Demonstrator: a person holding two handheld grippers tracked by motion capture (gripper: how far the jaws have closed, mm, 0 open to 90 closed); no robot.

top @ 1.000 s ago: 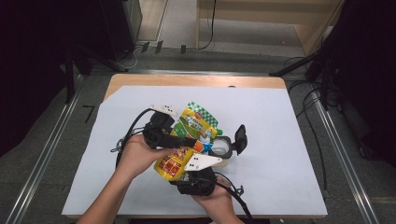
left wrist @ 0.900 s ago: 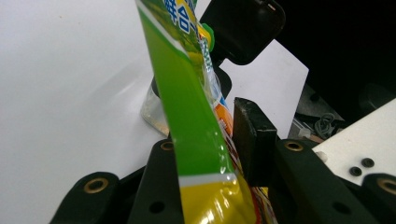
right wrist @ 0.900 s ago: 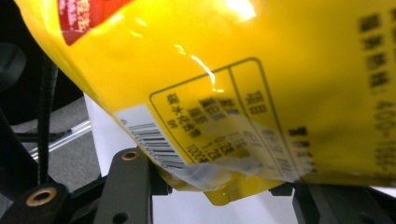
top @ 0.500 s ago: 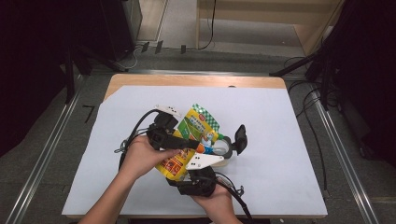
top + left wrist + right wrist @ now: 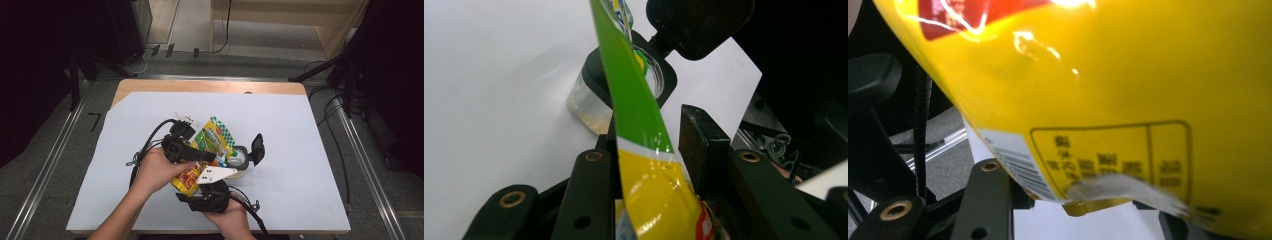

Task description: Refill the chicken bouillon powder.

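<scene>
Your left claw [image 5: 212, 156] sits over the middle of the white counter [image 5: 300, 150], reaching in from the left across the pouch [image 5: 212, 142]. In the left gripper view the pouch [image 5: 639, 125] passes edge-on between the jaws: its film runs close along the left jaw, while a clear gap separates it from the right pad [image 5: 696, 140]. The jaws have just been opening, with the pouch between them; the pads are not clamping it.

Your right claw [image 5: 202, 185] comes up from the near edge, beneath the yellow lower end of the pouch. In the right gripper view the pouch [image 5: 1108, 90] hangs close in front of the lens, its printed panel and barcode facing the camera, and its bottom edge drops between the jaws. The pads themselves are covered by the pouch, so you cannot tell whether this claw is gripping it.

The pouch is tilted: green chequered top pointing away from you, yellow and red bottom toward you. It is raised off the counter between both claws.

Just right of the pouch stands a clear jar [image 5: 240, 159] with a black rim, its black flip lid [image 5: 257, 148] open and standing up at its right side. In the left gripper view the jar [image 5: 589, 102] lies directly behind the pouch's green edge.
</scene>
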